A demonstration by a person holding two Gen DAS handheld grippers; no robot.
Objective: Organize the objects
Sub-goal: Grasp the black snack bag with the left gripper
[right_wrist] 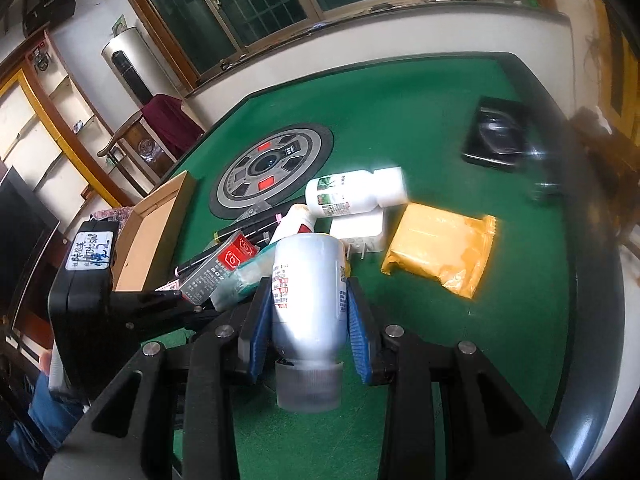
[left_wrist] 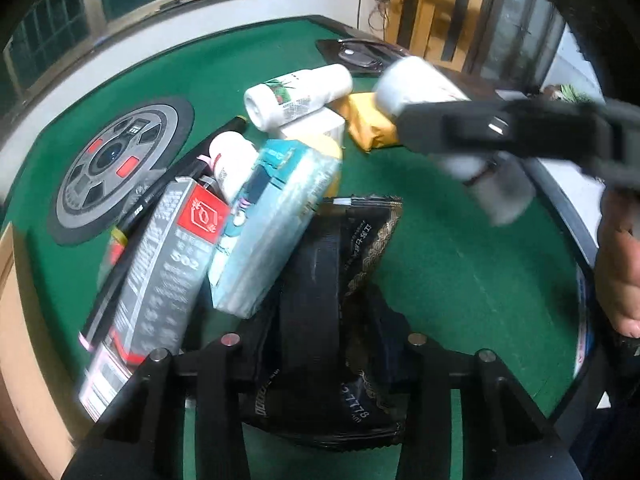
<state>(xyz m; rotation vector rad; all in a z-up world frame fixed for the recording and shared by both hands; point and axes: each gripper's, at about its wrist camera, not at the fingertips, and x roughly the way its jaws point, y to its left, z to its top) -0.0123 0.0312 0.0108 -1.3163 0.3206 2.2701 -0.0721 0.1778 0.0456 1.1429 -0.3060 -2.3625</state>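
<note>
My right gripper (right_wrist: 308, 312) is shut on a white bottle (right_wrist: 308, 292) with a grey cap, held above the green table; it also shows blurred in the left wrist view (left_wrist: 424, 88). My left gripper (left_wrist: 320, 344) is shut on a black foil packet (left_wrist: 360, 248) low over the table. A pile lies on the table: a grey 502 glue card (left_wrist: 168, 264), a teal tissue pack (left_wrist: 276, 216), a white bottle with a green label (right_wrist: 352, 194), a small white bottle (left_wrist: 232, 160), a white charger (right_wrist: 360, 234), black pens (right_wrist: 240, 228) and a yellow packet (right_wrist: 440, 248).
The green felt table (right_wrist: 400, 120) has a round grey control dial (right_wrist: 272, 168) at its middle. A black case (right_wrist: 496, 136) lies far right. An open cardboard box (right_wrist: 156, 232) stands at the table's left edge. A person's hand (left_wrist: 616, 272) shows at right.
</note>
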